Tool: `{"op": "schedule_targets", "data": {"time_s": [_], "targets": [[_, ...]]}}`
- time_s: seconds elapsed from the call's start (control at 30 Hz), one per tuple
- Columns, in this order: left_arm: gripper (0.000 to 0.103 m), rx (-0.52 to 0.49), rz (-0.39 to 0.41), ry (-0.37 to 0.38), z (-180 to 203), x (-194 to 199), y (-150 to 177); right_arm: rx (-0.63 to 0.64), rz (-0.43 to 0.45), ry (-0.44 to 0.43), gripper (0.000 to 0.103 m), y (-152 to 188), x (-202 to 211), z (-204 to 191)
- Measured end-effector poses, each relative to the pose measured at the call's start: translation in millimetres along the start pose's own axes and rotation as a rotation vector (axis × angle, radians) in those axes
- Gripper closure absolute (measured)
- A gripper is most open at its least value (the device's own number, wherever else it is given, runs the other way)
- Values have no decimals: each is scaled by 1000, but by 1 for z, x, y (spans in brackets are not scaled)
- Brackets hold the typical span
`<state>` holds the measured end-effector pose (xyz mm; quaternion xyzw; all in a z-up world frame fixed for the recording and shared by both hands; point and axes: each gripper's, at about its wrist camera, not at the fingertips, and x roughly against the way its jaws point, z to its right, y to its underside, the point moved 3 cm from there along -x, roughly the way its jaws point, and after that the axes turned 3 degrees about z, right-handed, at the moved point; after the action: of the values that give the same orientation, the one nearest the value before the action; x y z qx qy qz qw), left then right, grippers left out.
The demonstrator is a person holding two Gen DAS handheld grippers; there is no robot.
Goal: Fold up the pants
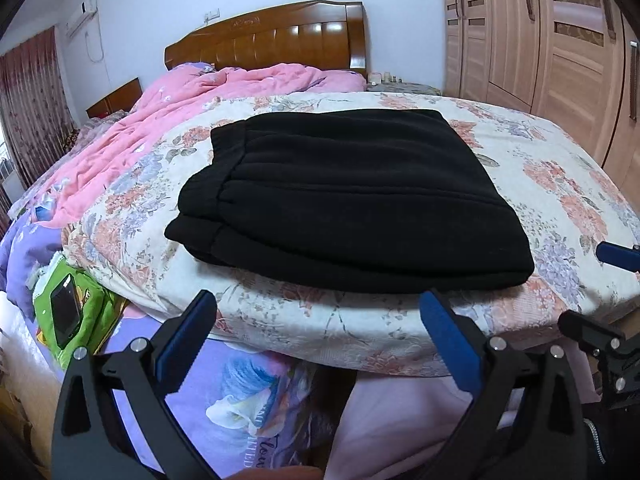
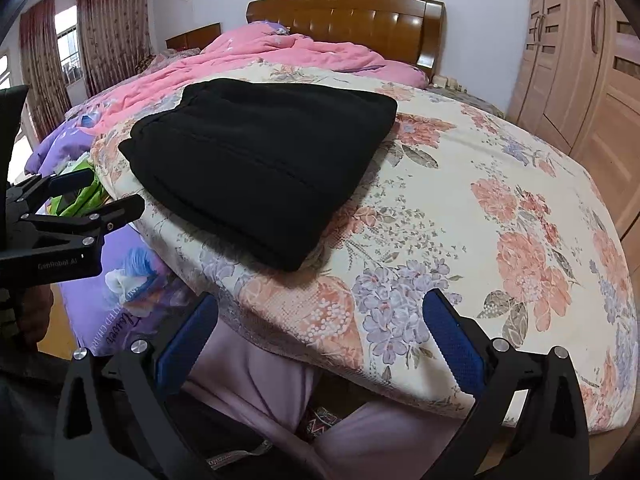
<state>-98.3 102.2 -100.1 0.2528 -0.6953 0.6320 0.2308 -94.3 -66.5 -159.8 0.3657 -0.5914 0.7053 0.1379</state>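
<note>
Black pants (image 1: 352,200) are seen already folded into a compact stack, lying flat on the floral bedspread (image 2: 480,216) near the foot edge of the bed. Waistband and cuff ends are stacked at the stack's left side; the folded edge is at the right.

Left tongs (image 1: 320,340): spread wide, nothing held. Right tongs (image 2: 320,336): spread wide, nothing held. Both are held off the bed's near edge, clear of the fabric.

Key relation: the stack lies straight ahead of the left tongs, just past the bed edge; from the right tongs it lies ahead and to the left, further off. The left tongs are judged the nearer. The long axis of the stack cannot be told for certain through the fisheye; it appears to run away from the tongs toward the headboard (image 1: 276,36).

Judgement: folding looks essentially complete; at most a final smoothing or squaring of the near edge is left.
</note>
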Motion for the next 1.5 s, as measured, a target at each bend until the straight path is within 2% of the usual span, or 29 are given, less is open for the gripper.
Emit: {"op": "schedule_targets", "data": {"time_s": [1.5], "targets": [[2,34,-5,0,-4,-1,1,12,-12,-9,4,3,-3,-2]]}}
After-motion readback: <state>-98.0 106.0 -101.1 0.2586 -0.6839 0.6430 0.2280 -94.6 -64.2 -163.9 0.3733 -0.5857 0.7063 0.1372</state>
